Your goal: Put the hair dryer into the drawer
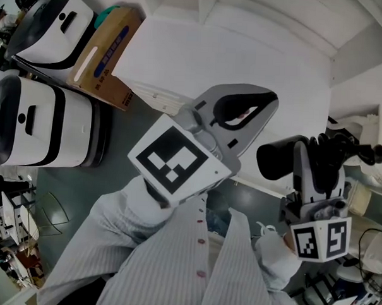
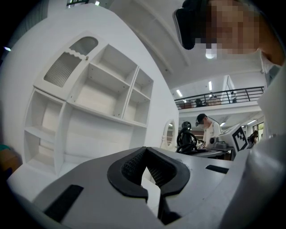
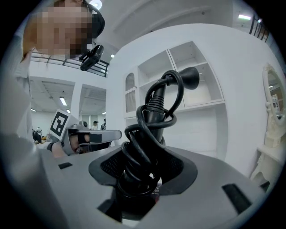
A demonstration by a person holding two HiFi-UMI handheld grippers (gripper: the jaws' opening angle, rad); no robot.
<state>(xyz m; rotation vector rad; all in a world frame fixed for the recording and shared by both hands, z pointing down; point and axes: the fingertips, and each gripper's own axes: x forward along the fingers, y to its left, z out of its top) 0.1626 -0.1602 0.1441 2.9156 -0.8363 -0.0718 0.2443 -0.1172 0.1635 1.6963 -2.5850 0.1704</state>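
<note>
White shelving (image 2: 100,105) rises on the far side, with a white top (image 1: 201,54) below it. 2 white cookers (image 1: 43,126) and a box (image 1: 105,53) stand on the left.

The right gripper (image 3: 144,169) is clamped on the handle of the hair dryer (image 1: 280,158). Its cord (image 3: 149,127) is coiled round the handle, and the plug (image 3: 190,76) sticks out at the far end. The dryer is held in the air on the right, near the person's body and well apart from the furniture.

The left gripper (image 1: 268,103) is raised at centre and points toward the white top. Its jaws are drawn close, with only a sliver between the pads, and they hold nothing.

No open drawer shows in any view, so I judge this to be the carry step, with the dryer picked up and the drawer not yet dealt with. The next move likely falls to the left gripper, which must find the drawer front and pull it out far enough. The right gripper can then lower the dryer in. The coiled cord needs to go in with the dryer, so that it does not catch on the drawer's edge.
</note>
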